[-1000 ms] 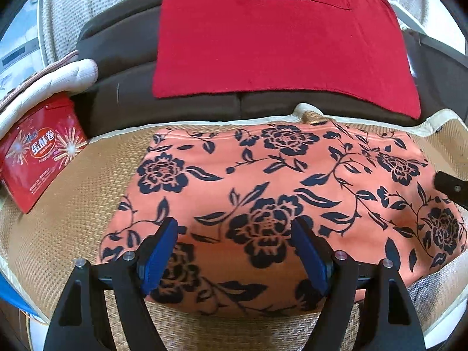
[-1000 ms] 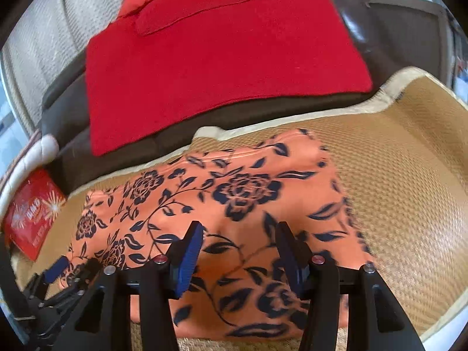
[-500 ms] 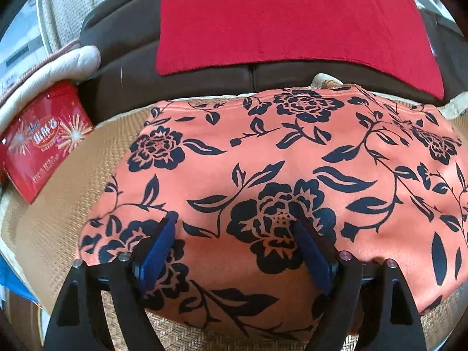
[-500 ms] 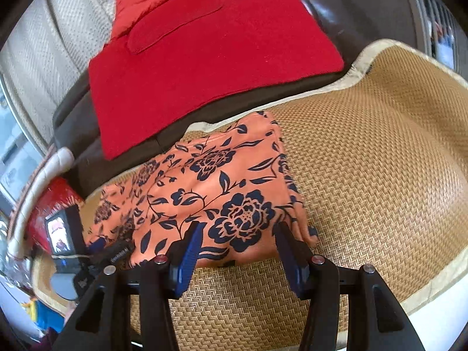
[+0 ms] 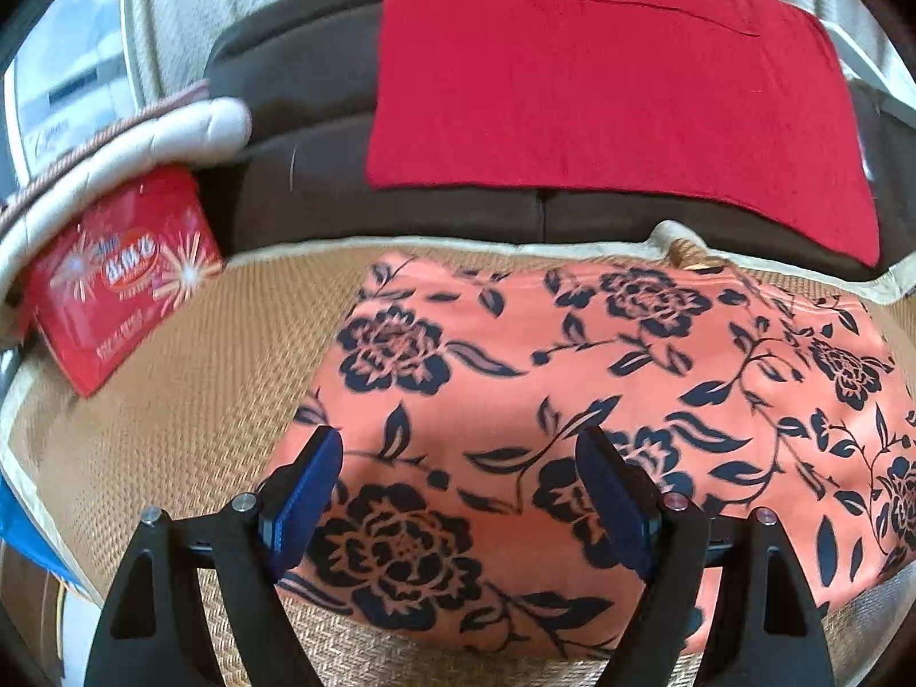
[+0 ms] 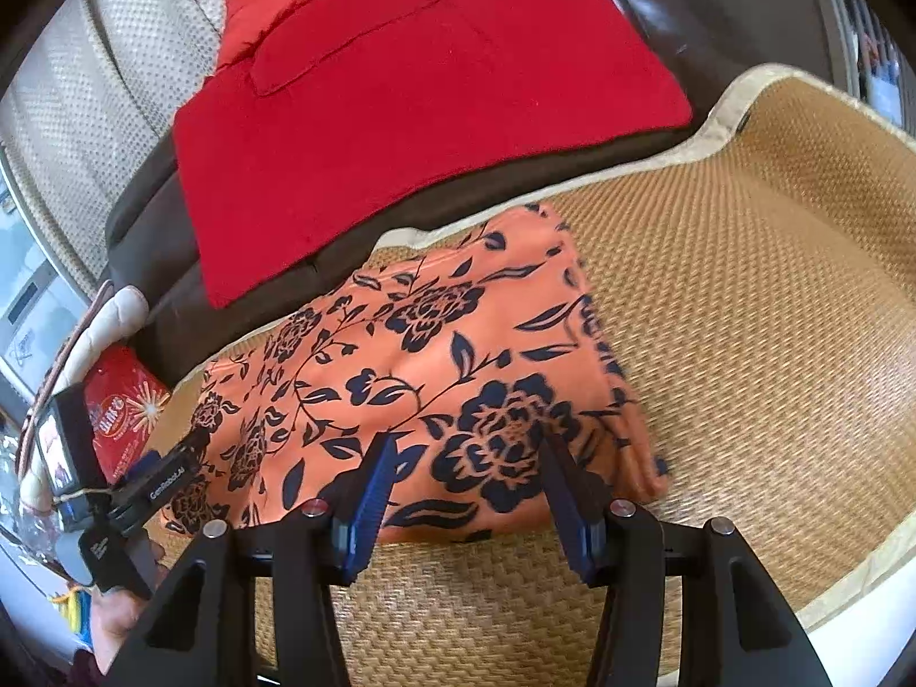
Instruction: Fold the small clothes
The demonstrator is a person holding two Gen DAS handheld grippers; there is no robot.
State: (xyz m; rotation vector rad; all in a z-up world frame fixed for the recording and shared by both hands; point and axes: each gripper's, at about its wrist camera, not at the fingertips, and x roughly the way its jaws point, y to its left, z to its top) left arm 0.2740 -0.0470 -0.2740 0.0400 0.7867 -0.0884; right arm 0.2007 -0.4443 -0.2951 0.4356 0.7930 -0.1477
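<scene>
An orange floral garment (image 5: 601, 401), printed with dark navy roses and leaves, lies folded into a flat rectangle on a woven rattan mat (image 6: 744, 297). Its far edge sits just short of the mat's cream border, close to the dark brown sofa cushion (image 5: 297, 194) behind it. In the right wrist view the garment's right edge shows stacked layers of cloth, and bare mat stretches away beyond that edge.

The left gripper (image 5: 458, 492) hovers over the garment's near left part with its blue-padded jaws spread wide; nothing is between them, and the pads do not press the cloth. The right gripper (image 6: 466, 492) hangs over the garment's near edge, its jaws about half spread and likewise empty, the cloth lying flat beneath them.

Beyond the garment, a red folded cloth (image 5: 601, 86) is laid flat on the sofa cushion. To the garment's left, past a strip of bare mat, a red snack package (image 5: 120, 275) with starburst print leans under a white padded cushion (image 5: 143, 137). In the right wrist view the left gripper's body shows at the garment's left end, with a small lit screen (image 6: 57, 452) mounted on it.
</scene>
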